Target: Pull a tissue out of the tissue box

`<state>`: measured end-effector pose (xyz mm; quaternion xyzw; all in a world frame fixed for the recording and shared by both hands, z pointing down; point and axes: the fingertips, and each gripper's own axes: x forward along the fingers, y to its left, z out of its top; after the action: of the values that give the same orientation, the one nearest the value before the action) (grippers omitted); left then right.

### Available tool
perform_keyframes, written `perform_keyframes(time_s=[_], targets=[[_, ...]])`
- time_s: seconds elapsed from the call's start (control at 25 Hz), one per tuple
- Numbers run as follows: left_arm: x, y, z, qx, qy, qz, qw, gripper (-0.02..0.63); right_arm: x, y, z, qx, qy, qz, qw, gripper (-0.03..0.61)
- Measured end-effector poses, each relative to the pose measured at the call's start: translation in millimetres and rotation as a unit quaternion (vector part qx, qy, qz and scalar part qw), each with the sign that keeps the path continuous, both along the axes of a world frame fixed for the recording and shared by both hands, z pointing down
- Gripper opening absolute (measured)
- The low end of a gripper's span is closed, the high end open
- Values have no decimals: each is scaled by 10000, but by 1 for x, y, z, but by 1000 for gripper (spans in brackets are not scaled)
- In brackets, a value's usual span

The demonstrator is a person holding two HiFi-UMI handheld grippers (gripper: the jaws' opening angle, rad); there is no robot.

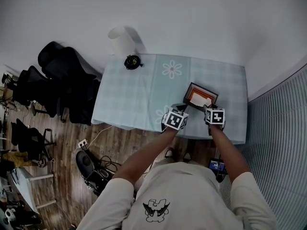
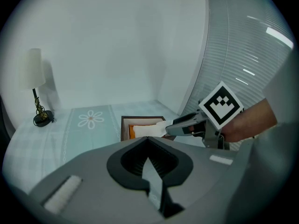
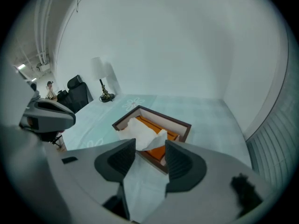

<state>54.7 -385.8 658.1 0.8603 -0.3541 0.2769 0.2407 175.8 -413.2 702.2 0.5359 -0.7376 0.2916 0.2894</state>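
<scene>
The right hand-held gripper [image 3: 149, 146] stands with its jaws wide apart and nothing pinched. It aims down at the crumpled white paper tissue [image 3: 142, 130] that pokes up from the dark brown, orange-lined rectangular tissue box [image 3: 181, 123] on the pale checked, flower-printed worktop [image 1: 139, 92]. The step in hand looks like the reach before the grasp. To do it well, the jaws should straddle the raised peak of the tissue and not the box rim, close on a good fold rather than a thin corner that could tear, then draw up steadily. The box looks light and may lift with the sheet, so the left hand-held gripper [image 2: 147, 139], its jaws closed together on nothing, could usefully press on the near rim. Only the right gripper view shows how the peak lines up with the gap between the jaws. The left gripper view shows the right hand-held gripper from the side, its tips at the tissue's end, though contact cannot be told. Only the head view shows the box near the worktop's front edge, well apart from the white-shaded lamp [image 1: 123, 41] at the far edge.
</scene>
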Motion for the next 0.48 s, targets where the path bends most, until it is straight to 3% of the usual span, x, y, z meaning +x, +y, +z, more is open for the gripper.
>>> perform_keyframes(time_s=[0.16, 0.2, 0.48], targets=[[-8, 0, 0, -29, 32, -86, 10000, 6, 2, -2, 0, 14, 42, 76, 10000, 164], [-9, 1, 1, -47, 81, -110, 9999, 7, 2, -1, -2, 33, 31, 77, 10000, 12], [-13, 0, 0, -35, 160, -128, 9998, 6, -11, -1, -12, 154, 35, -122, 9998, 12]])
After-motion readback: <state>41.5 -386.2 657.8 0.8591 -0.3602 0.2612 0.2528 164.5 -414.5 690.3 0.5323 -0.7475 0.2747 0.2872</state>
